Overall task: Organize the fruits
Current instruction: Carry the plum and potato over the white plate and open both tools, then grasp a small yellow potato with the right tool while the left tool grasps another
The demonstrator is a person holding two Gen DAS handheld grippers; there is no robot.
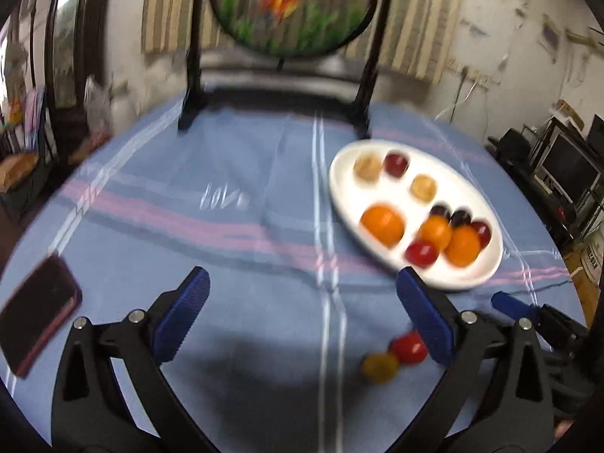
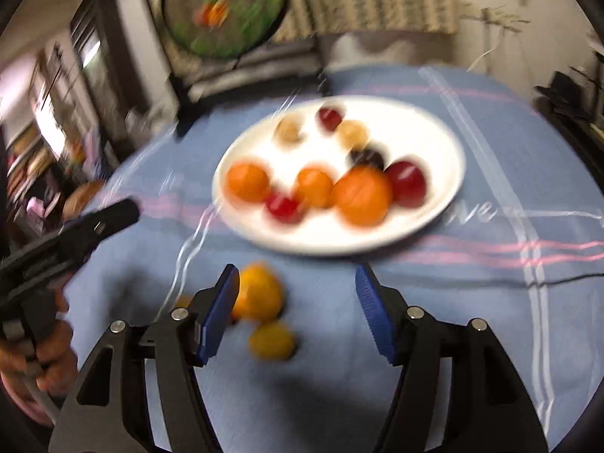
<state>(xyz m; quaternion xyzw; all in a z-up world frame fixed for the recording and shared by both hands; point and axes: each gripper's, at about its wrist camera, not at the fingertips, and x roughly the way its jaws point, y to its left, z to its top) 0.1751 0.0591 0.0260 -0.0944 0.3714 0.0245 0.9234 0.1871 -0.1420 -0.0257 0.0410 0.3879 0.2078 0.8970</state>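
- left gripper [image 1: 302, 294]: black arms, ribbed blue pads [image 1: 183, 313], silver screws
- right gripper [image 2: 298, 302]: same black frame, blue ribbed pads [image 2: 373, 313]

L gripper [image 1: 302, 305] angled down, jaws spread wide, nothing btwn pads. R gripper [image 2: 298, 309] angled down too, jaws part-open, empty. Bare hand [image 2: 41, 355] grips L tool's handle, near left.

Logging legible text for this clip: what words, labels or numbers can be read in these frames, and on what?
"love": pale script on the blue tablecloth, readable in the left wrist view; the right wrist view shows only its tail, "ve".
Box at the far right edge: dark lettering, too blurred to read.
Nothing else legible.
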